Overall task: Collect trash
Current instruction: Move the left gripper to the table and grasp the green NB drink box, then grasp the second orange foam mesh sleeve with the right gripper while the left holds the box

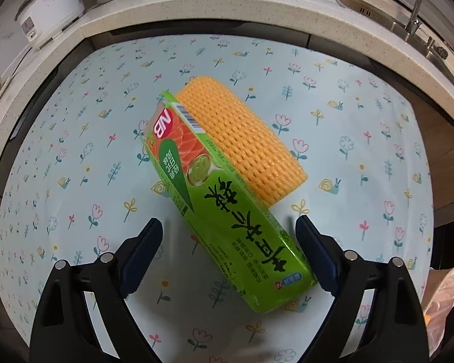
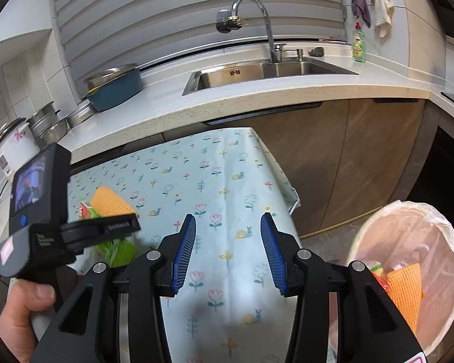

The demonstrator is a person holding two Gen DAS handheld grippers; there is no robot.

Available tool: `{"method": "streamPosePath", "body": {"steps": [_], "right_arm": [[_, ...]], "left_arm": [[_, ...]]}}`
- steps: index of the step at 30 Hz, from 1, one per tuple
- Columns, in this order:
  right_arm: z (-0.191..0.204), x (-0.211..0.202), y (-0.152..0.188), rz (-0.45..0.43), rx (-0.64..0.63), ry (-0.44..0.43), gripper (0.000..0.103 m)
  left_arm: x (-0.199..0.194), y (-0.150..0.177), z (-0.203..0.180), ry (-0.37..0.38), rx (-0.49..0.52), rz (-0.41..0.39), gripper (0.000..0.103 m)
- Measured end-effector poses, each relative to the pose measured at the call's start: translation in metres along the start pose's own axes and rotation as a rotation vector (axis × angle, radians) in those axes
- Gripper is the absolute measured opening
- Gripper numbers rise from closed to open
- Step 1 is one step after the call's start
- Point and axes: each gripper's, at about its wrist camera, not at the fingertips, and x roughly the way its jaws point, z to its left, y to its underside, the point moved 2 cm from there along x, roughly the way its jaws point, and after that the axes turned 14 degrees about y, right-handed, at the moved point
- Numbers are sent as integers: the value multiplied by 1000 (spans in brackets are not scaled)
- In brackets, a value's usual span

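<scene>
I see the left hand-held gripper (image 1: 228, 236) released, its jaws straddling the long green cardboard box (image 1: 224, 208) that lies on the floral-covered table (image 1: 75, 181) against an orange foam net sleeve (image 1: 245, 139), while the right hand-held gripper (image 2: 228, 242) hovers released beside the bag-lined trash bin (image 2: 439, 227).
</scene>
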Motion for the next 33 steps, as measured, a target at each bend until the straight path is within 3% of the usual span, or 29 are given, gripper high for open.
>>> {"method": "streamPosePath", "body": {"steps": [2,5,7,11,14,23,33], "right_arm": [[9,5,-2,5,-7,-12,44],[19,9,0,13,-18,-26,44],[25,10,0,17,-23,-34,44],[37,10,3,20,-32,-48,44],[47,8,5,22,-42,-61,44],[94,16,12,55,-86,-118,44],[154,53,13,124,-122,-173,44]], "left_arm": [[6,3,7,3,5,30,86],[2,8,21,21,0,9,85],[-2,10,29,39,4,-1,77],[-13,13,40,65,32,-25,50],[-18,13,51,101,29,-33,50],[-38,0,88,81,30,-101,49],[-49,-22,116,43,81,-153,49]]}}
